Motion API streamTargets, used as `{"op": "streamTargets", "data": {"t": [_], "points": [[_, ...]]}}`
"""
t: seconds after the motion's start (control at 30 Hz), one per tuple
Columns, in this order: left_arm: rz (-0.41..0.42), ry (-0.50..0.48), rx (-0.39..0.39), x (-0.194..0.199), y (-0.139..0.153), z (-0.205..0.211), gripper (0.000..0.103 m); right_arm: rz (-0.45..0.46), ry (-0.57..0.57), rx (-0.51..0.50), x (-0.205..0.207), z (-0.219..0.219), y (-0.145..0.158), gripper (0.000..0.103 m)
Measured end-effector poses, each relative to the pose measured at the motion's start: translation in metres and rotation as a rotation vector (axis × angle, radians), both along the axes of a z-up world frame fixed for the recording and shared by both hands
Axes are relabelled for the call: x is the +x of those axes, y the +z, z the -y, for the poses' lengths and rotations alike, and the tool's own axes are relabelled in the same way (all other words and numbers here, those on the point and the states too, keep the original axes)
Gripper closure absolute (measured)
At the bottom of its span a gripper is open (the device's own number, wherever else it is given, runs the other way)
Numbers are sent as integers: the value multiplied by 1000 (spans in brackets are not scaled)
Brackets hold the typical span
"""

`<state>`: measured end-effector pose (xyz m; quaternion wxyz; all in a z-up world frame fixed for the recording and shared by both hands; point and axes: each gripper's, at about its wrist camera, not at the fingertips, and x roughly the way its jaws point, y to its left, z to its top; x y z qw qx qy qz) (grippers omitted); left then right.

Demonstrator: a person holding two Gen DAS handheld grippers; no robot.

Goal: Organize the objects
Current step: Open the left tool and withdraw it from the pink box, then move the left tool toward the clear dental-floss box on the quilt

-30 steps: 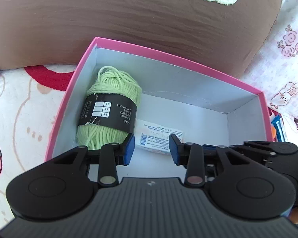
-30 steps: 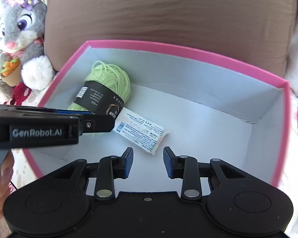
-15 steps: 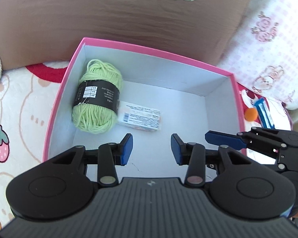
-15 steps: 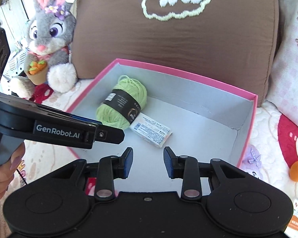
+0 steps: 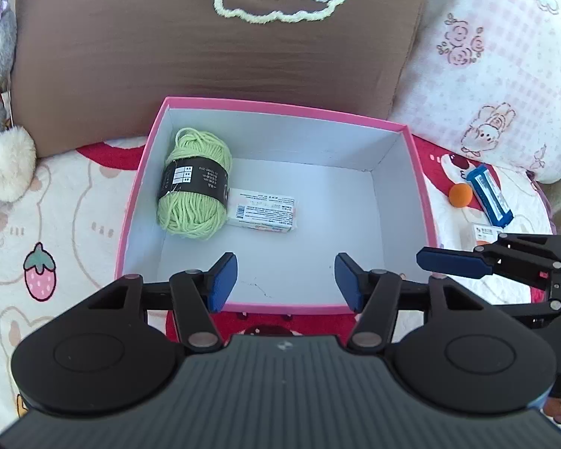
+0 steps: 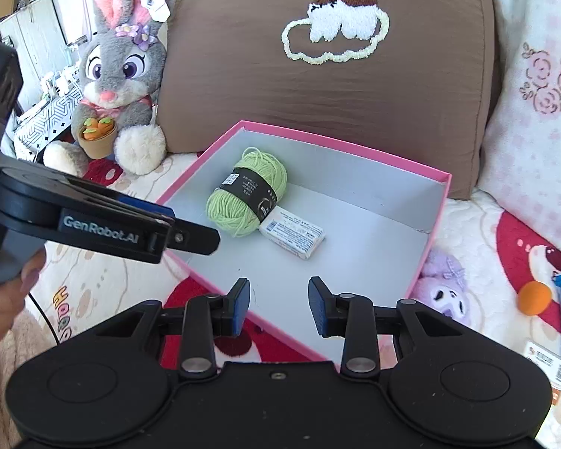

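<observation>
A pink box [image 5: 280, 106] with a white inside lies on the patterned blanket. In its left half are a green yarn ball [image 5: 194, 183] with a black band and, touching it, a white packet [image 5: 263, 215]. My left gripper [image 5: 286, 280] hovers over the box's near edge; its jaws are opening and hold nothing. My right gripper [image 6: 279, 299] hangs above the near corner of the box [image 6: 336, 142], fingers drawn in narrow and empty. The yarn ball [image 6: 247, 196] and packet [image 6: 293, 234] lie well beyond it.
To the right of the box lie an orange ball [image 5: 460, 195], a blue packet [image 5: 490, 194], a small white card [image 6: 546, 357] and a purple plush [image 6: 443, 288]. A brown cushion [image 5: 205, 56] stands behind the box. A grey bunny toy [image 6: 119, 75] sits at the back left.
Both grippers have drawn back and up from inside the box, so the whole box now shows. The left jaws have spread wider. Yarn and packet have stayed put.
</observation>
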<state>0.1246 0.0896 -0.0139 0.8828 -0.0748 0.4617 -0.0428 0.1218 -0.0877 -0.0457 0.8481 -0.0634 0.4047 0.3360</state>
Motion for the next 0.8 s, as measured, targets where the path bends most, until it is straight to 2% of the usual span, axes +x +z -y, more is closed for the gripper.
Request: {"op": "streamTargets", "data": {"t": [0.17, 0.33, 0.5, 0.57, 0.67, 0.8], "points": [[4, -31, 28, -13, 12, 11, 43, 8, 2, -29, -14, 9, 10, 63], [-15, -90, -5, -17, 26, 21, 43, 4, 2, -67, -28, 19, 22, 62], [2, -110, 61, -32, 41, 26, 42, 8, 9, -95, -43, 32, 34, 61], [15, -115, 93, -36, 45, 27, 39, 12, 12, -105, -49, 36, 38, 60], [17, -97, 153, -39, 51, 29, 39, 11, 32, -125, -59, 40, 43, 59], [24, -113, 159, -49, 58, 34, 37, -22, 42, -141, -69, 46, 48, 57]]}}
